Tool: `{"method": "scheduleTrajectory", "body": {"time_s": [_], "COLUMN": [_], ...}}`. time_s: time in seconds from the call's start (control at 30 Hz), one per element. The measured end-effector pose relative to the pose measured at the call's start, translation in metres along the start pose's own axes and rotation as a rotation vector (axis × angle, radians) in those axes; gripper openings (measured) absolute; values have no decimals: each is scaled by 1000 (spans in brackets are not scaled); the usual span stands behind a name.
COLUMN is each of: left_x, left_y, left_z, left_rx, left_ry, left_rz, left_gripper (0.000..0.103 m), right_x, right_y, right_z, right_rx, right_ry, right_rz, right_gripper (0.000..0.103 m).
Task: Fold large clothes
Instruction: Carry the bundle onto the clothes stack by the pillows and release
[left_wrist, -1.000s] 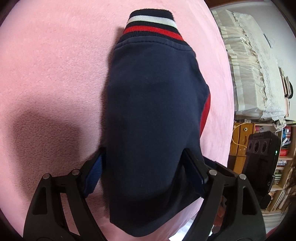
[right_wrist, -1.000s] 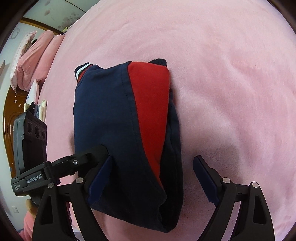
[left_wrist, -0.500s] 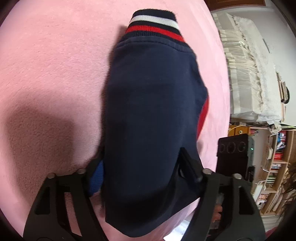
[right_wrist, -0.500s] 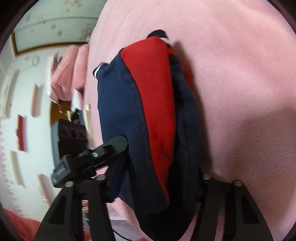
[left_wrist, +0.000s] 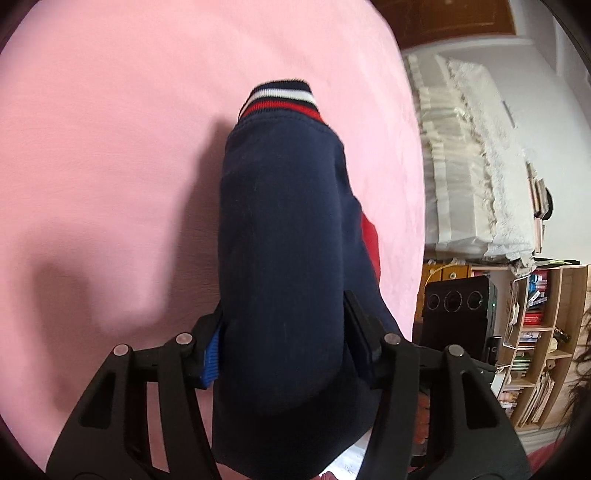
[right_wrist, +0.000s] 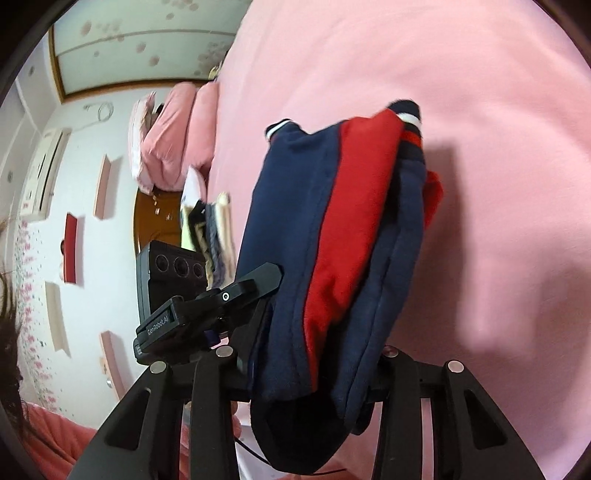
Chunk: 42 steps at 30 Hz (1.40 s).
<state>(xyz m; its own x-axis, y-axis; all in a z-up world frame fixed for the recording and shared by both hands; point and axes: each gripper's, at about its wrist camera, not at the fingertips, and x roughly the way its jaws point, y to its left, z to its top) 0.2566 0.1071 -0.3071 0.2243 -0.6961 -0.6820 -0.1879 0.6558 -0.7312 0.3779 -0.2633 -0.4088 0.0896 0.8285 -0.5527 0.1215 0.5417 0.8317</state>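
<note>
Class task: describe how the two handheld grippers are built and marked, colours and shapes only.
The left gripper is matte black, with slotted triangular finger arms, silver rivets and a ribbed blue pad. The right gripper has the same black arms and rivets. In the right view, the left unit's body reads GenRobot.AI in white, with three round lenses.

Folded navy garment (left_wrist: 284, 258) with red panel and red-white-navy striped ribbed cuff; thick multi-layer bundle, near end raised off the pink bed (left_wrist: 110, 147), by its near edge
</note>
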Motion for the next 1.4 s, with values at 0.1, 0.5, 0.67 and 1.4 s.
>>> {"method": "scheduleTrajectory", "body": {"time_s": [0.1,0.5,0.67,1.4], "left_x": [-62,-384,-506,-496], "left_y": [3,35,78,287], "left_z": [6,87,126,254], "left_rx": [2,118,116,170], "left_ry": [-71,-456,-577,-371], "left_rz": [-30,69,195,692], "left_gripper": [52,53,53,59], "right_x": [17,185,291,639], "right_y": [41,300,414,415], "right_z": [-4,3,13,-24], "right_rx": [-40,-331,-479,-468], "right_ry": [14,33,63,114], "right_rz": [11,167,253,47], "right_gripper": [38,38,38,42]}}
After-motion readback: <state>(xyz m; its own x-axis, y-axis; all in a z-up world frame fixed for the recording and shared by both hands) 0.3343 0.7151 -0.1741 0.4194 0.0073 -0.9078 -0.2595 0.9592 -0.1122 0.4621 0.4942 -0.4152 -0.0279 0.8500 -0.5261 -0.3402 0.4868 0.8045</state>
